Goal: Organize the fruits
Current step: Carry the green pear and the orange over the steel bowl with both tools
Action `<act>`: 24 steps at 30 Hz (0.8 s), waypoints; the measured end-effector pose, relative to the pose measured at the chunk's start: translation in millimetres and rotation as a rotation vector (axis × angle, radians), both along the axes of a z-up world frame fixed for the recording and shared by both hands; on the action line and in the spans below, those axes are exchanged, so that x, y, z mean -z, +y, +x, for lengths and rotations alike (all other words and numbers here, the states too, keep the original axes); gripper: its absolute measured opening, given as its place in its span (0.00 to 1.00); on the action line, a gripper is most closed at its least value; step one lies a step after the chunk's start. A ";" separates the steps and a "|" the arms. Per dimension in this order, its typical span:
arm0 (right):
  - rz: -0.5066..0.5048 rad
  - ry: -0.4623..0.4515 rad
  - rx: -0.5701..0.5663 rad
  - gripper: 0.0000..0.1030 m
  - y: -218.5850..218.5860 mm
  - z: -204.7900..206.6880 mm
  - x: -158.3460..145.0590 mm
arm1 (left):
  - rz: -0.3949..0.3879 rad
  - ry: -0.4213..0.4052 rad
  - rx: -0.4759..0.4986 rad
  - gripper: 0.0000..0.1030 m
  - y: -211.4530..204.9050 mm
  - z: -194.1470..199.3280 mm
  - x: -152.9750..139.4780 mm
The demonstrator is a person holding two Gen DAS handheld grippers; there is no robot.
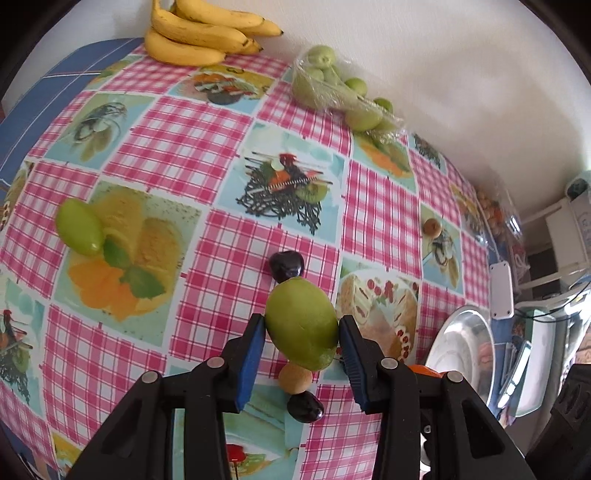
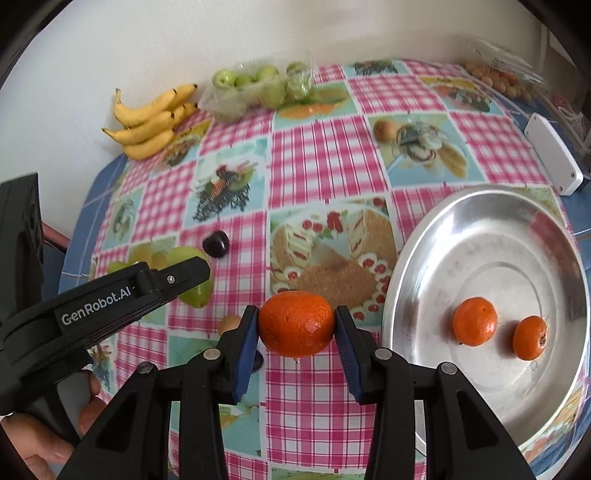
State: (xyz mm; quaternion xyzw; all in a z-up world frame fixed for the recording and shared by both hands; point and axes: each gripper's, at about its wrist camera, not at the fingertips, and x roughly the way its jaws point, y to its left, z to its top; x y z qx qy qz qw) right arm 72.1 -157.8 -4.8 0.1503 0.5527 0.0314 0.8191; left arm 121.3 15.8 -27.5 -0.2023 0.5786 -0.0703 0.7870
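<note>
My left gripper (image 1: 301, 328) is shut on a green fruit (image 1: 301, 323) above the checked tablecloth; the same fruit shows in the right wrist view (image 2: 197, 291). My right gripper (image 2: 295, 326) is shut on an orange mandarin (image 2: 295, 323) left of a steel plate (image 2: 491, 229) that holds two mandarins (image 2: 474, 321) (image 2: 530, 338). Loose on the cloth lie a second green fruit (image 1: 79, 227), two dark plums (image 1: 286, 264) (image 1: 304, 406) and a small tan fruit (image 1: 294, 377).
Bananas (image 1: 199, 33) and a plastic tray of green fruits (image 1: 332, 85) lie by the wall. Another tan fruit (image 1: 431, 226) sits further right. A bag of small fruits (image 2: 506, 79) and a white box (image 2: 554, 158) lie beyond the plate.
</note>
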 end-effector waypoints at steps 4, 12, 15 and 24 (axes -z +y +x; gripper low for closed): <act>0.002 -0.015 0.012 0.41 -2.1 0.1 -5.6 | 0.004 -0.015 -0.022 0.42 4.6 -1.5 -5.2; -0.018 0.004 0.048 0.41 -12.4 -0.6 -5.7 | 0.022 -0.023 -0.062 0.42 12.6 -3.3 -8.1; -0.016 0.007 0.066 0.41 -18.8 -0.5 -5.6 | 0.037 -0.016 -0.074 0.42 14.7 -4.5 -6.2; -0.035 0.006 0.148 0.41 -49.3 -4.4 -9.9 | 0.072 -0.014 -0.065 0.42 -0.1 -5.3 -4.5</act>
